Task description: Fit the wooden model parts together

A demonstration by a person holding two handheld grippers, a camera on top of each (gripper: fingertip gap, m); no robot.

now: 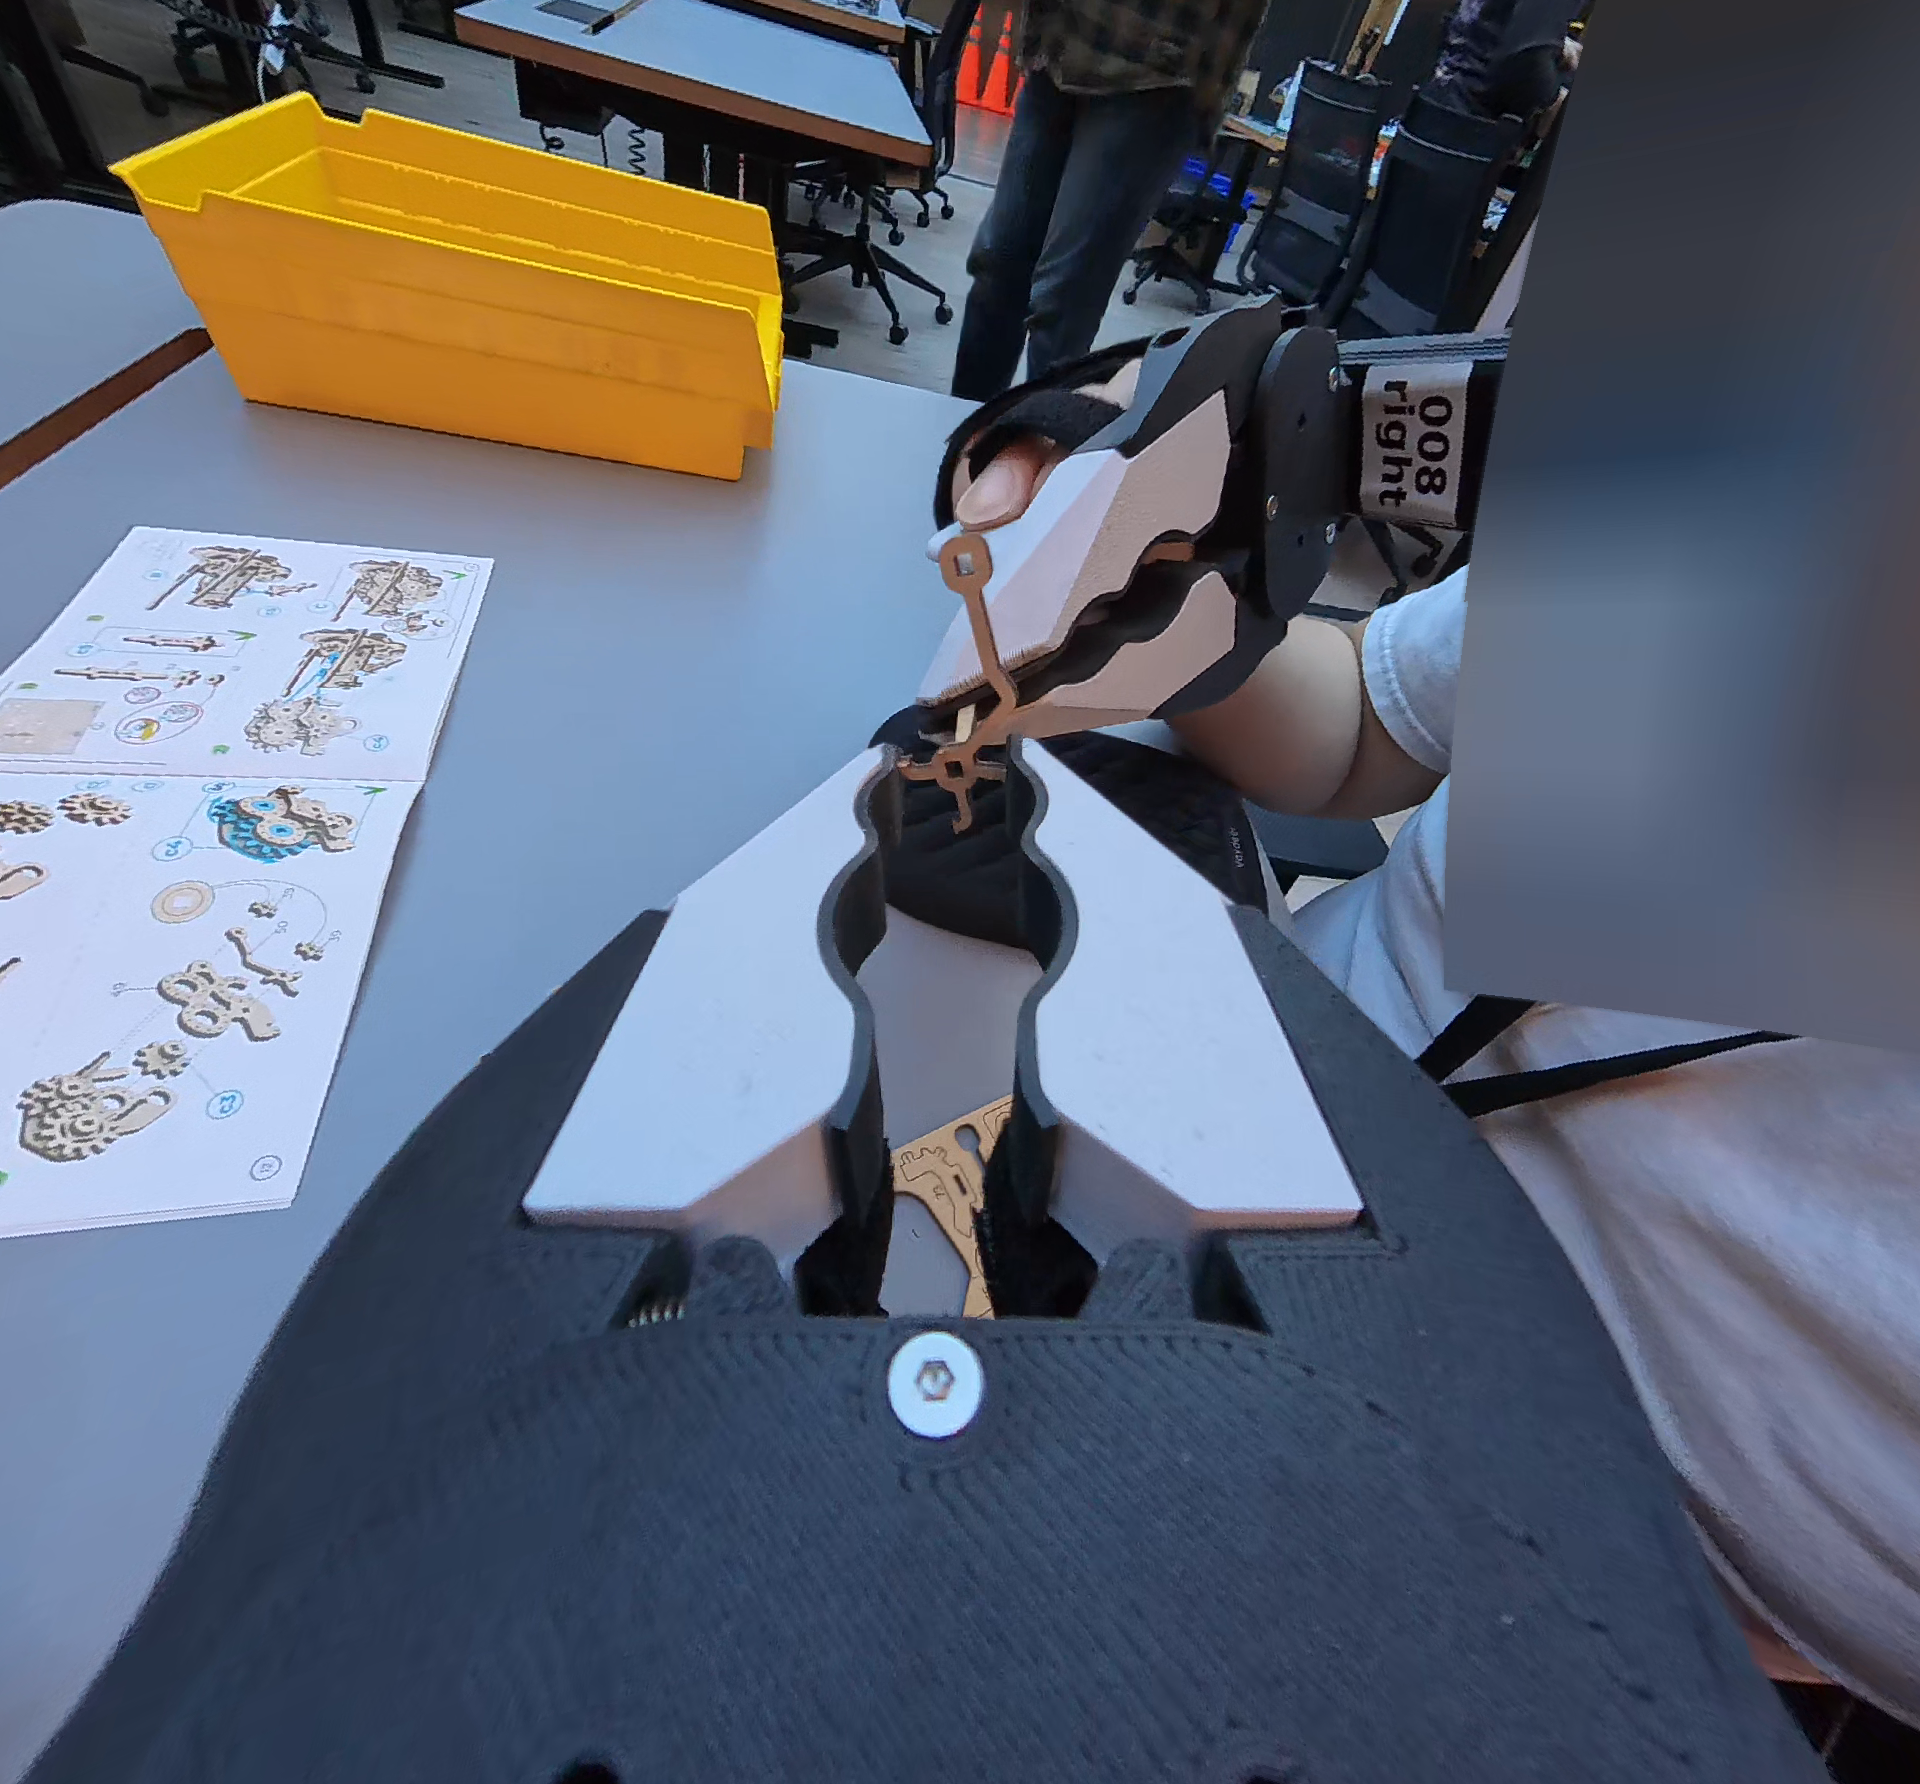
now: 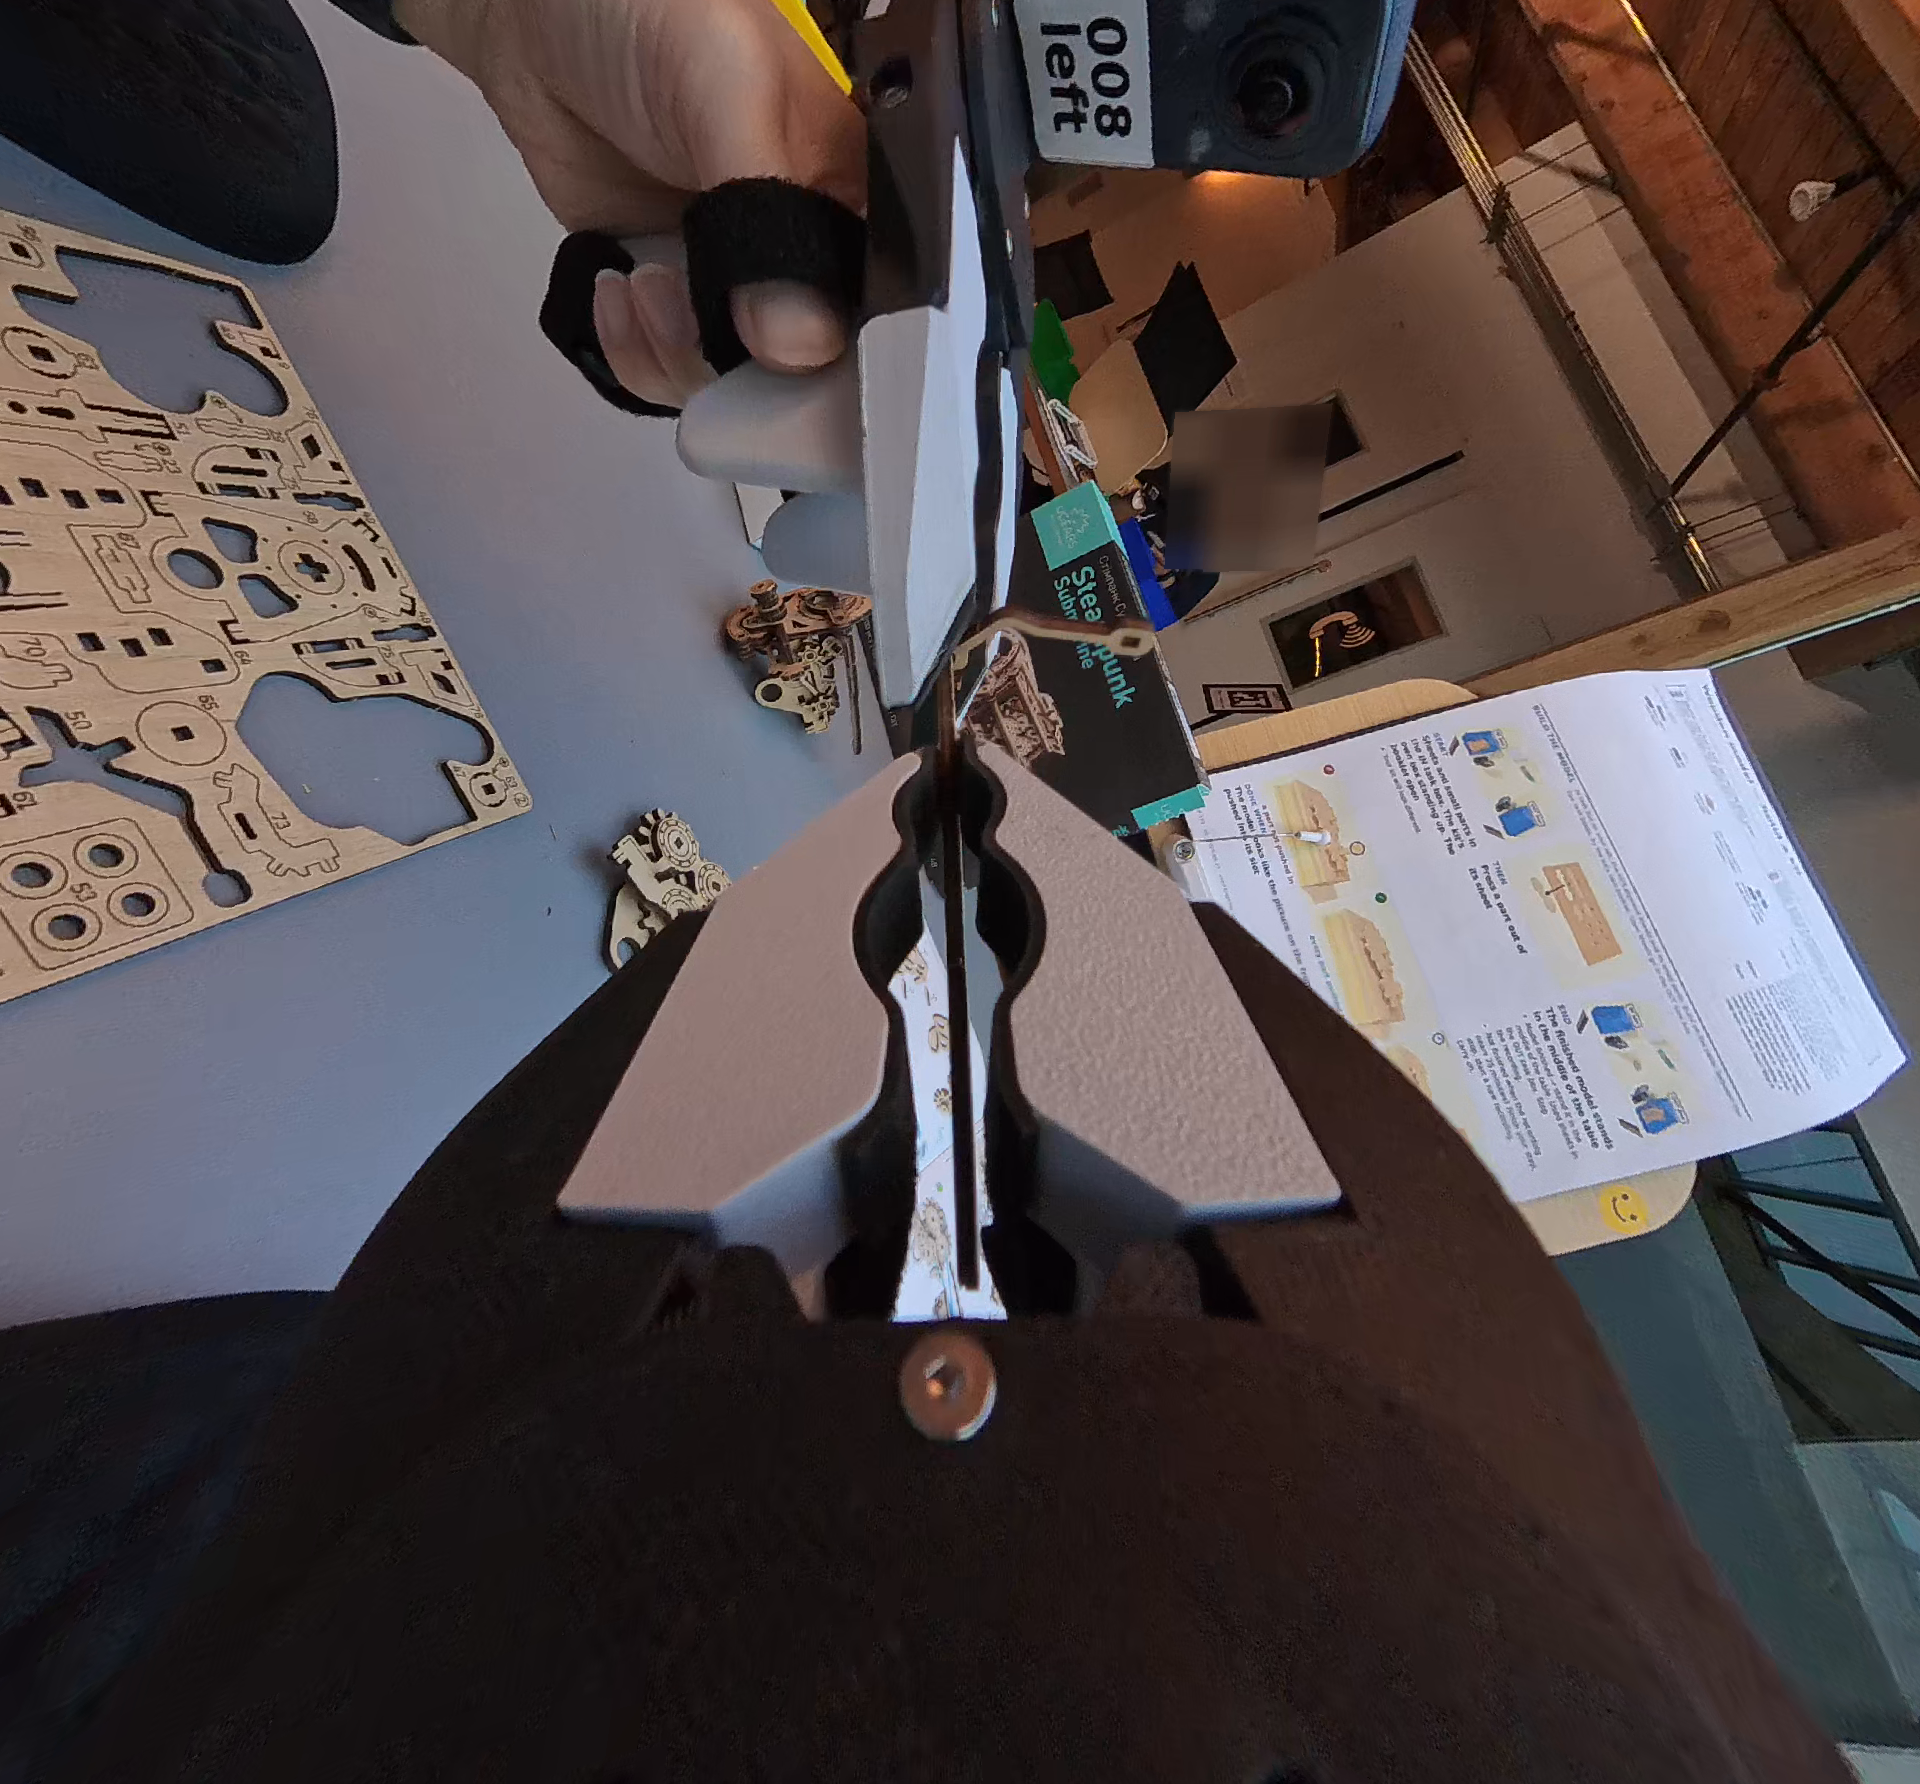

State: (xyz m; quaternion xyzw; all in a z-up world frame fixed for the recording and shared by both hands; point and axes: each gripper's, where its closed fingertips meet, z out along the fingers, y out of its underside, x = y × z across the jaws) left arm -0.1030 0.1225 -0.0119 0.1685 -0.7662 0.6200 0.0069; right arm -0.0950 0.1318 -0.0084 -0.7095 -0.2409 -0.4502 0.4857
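Note:
My left gripper (image 1: 951, 758) is shut at its tips on a thin wooden lever part (image 1: 982, 633) with a square-holed end, which sticks up past the tips. The right wrist view shows this gripper (image 2: 961, 664) edge-on, with the lever (image 2: 1070, 631) curving out to the right. My right gripper (image 2: 945, 768) is shut on a thin dark wooden strip (image 2: 958, 1007) seen edge-on between its fingers. In the left wrist view the right gripper (image 1: 935, 706) comes from the upper right. The two grippers' tips meet above the grey table (image 1: 675, 591).
A yellow bin (image 1: 468, 332) stands at the back left and an open instruction booklet (image 1: 208, 851) lies on the left. A punched wooden part sheet (image 2: 208, 643), two small sub-assemblies (image 2: 800, 654) (image 2: 665, 882), the model box (image 2: 1101, 695) and a printed sheet (image 2: 1558, 903) surround the work spot. A person (image 1: 1091, 124) stands behind. Left and right tips are no more than a few centimetres apart.

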